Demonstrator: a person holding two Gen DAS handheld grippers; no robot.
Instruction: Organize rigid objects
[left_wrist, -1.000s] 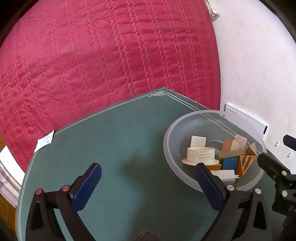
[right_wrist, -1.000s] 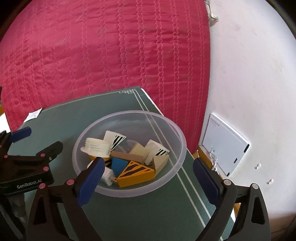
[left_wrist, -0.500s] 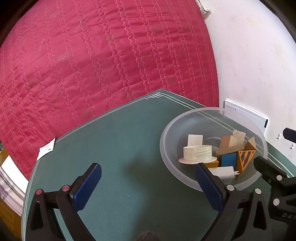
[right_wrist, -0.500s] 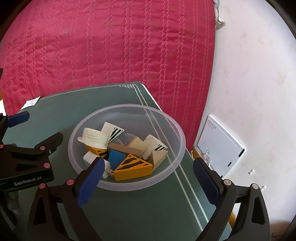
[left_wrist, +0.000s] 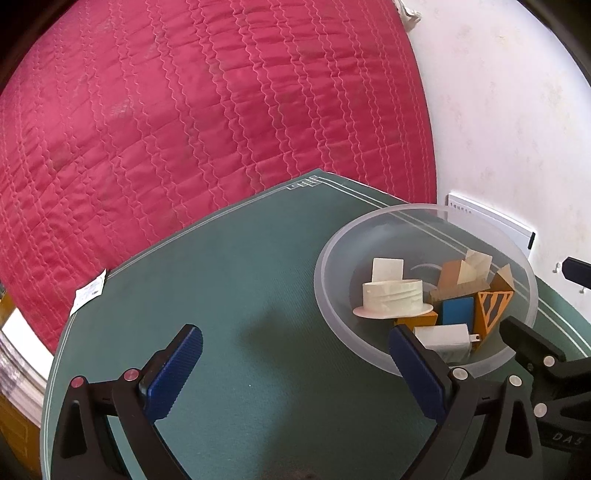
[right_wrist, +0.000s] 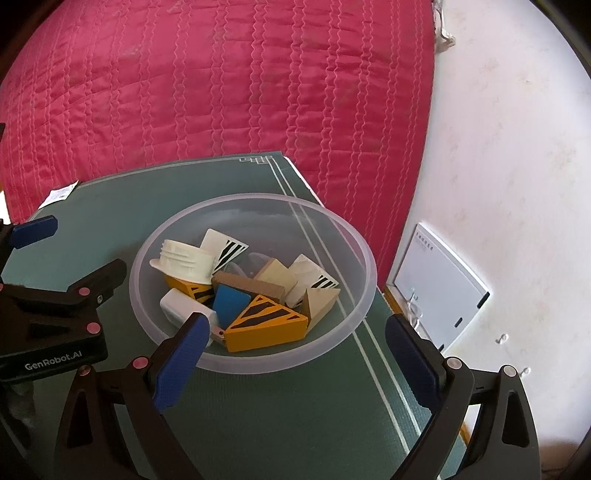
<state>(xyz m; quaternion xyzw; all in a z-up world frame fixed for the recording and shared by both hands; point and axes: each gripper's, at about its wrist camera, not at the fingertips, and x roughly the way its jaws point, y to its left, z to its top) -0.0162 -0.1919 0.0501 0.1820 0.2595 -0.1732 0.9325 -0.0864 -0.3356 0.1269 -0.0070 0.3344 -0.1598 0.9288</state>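
Both my grippers, left gripper (left_wrist: 295, 363) and right gripper (right_wrist: 293, 349), gaped empty; blocks (right_wrist: 266, 326) sat piled in bowl (right_wrist: 351, 236) ahead. Any pick there wanted single-piece grab, avoiding rim.

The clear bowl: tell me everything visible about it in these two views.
The bowl is round, wide and shallow, of frosted translucent plastic with a thick rolled rim. It sits upright on the green mat, near the mat's far right corner; the mat's white border lines show through its wall. It holds a loose pile: a cream threaded cap, a blue block, an orange striped wedge, a white charger and pale wooden pieces. Neither open gripper touches it.
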